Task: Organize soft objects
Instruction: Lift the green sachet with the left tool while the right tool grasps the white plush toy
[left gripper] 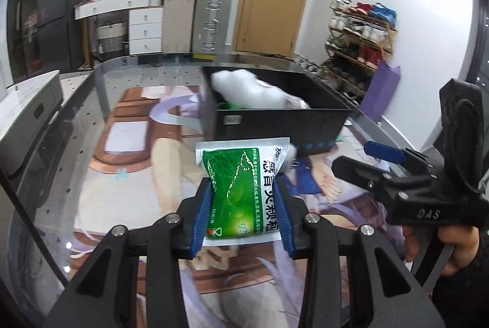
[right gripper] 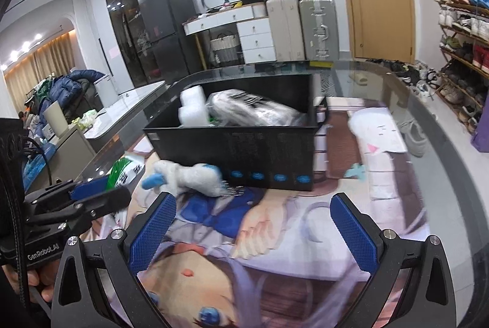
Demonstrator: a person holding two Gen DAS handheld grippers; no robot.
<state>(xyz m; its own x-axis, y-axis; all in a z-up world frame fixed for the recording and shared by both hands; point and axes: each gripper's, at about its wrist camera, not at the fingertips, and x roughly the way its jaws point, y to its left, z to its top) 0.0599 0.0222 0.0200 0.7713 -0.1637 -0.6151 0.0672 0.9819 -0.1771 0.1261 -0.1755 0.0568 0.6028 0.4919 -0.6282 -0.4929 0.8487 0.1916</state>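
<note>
My left gripper (left gripper: 243, 202) is shut on a green and white soft packet (left gripper: 238, 190) and holds it above the mat, just short of the black bin (left gripper: 275, 123). The packet also shows in the right wrist view (right gripper: 123, 172). The bin (right gripper: 244, 147) holds white stuffing (left gripper: 244, 89) and a clear wrapped bundle (right gripper: 253, 108). A white plush toy with blue parts (right gripper: 189, 176) lies on the mat against the bin's front. My right gripper (right gripper: 253, 224) is open and empty, low over the mat in front of the plush toy.
The glass table (left gripper: 61, 144) carries a printed anime mat (right gripper: 305, 236). Its curved edge runs to the right, with a shoe rack (right gripper: 464, 37) beyond. Suitcases (left gripper: 195, 19) and a door stand behind the table.
</note>
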